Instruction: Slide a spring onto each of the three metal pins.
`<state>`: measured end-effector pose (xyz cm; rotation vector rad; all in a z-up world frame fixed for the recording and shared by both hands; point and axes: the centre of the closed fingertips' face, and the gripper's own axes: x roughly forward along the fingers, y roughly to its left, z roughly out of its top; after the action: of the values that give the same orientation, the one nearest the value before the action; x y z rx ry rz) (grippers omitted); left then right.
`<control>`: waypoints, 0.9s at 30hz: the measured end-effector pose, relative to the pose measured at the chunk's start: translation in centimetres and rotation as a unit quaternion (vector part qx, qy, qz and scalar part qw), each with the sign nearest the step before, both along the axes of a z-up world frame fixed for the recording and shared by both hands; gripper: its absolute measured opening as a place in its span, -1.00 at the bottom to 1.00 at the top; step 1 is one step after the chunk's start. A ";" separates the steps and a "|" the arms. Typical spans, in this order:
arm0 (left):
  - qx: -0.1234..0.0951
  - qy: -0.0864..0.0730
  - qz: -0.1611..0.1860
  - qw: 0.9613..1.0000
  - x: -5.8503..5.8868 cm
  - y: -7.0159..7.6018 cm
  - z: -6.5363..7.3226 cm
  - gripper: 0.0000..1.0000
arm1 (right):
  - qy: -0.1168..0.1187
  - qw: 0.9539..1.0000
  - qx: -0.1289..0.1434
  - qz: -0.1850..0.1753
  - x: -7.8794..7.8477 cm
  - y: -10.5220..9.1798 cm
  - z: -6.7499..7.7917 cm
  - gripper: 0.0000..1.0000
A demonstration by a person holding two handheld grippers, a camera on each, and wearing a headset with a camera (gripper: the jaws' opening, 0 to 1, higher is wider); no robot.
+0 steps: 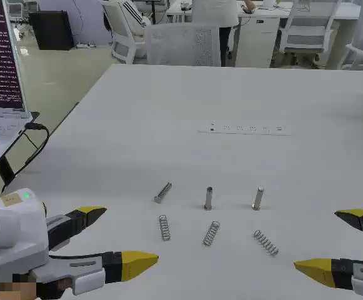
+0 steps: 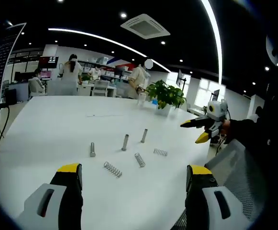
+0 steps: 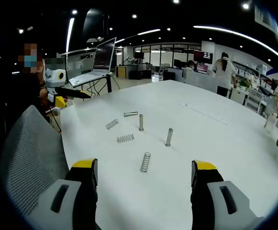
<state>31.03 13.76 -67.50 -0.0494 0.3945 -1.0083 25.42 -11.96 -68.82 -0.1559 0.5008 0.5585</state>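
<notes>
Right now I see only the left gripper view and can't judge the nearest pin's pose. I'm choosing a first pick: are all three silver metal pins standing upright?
Observer: No. In the head view, the left silver metal pin lies on its side on the white table. The middle pin and right pin stand upright.
Operator: Which spring suits the right hand-held gripper?
Observer: Probably the right coiled steel spring. In the right gripper view it lies straight ahead between the open jaws, with the right pin just beyond it.
</notes>
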 end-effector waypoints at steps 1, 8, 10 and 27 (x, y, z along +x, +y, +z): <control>0.000 0.000 0.000 1.000 0.0 0.0 0.0 0.70 | 0.000 1.000 -0.001 0.000 0.0 0.0 0.0 0.58; 0.000 -0.001 -0.001 1.000 0.2 0.0 0.0 0.69 | 0.001 1.000 0.001 -0.001 0.0 0.0 -0.1 0.57; 0.001 -0.001 -0.002 1.000 0.3 -0.1 0.0 0.68 | 0.001 1.000 0.001 -0.002 0.0 0.0 -0.1 0.57; 0.000 -0.008 -0.006 1.000 1.1 -0.5 0.6 0.67 | 0.002 1.000 0.001 -0.003 -0.1 0.0 0.0 0.56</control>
<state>32.13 13.28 -66.94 -0.0381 0.3809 -1.0205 25.37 -11.97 -68.84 -0.1524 0.5040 0.5538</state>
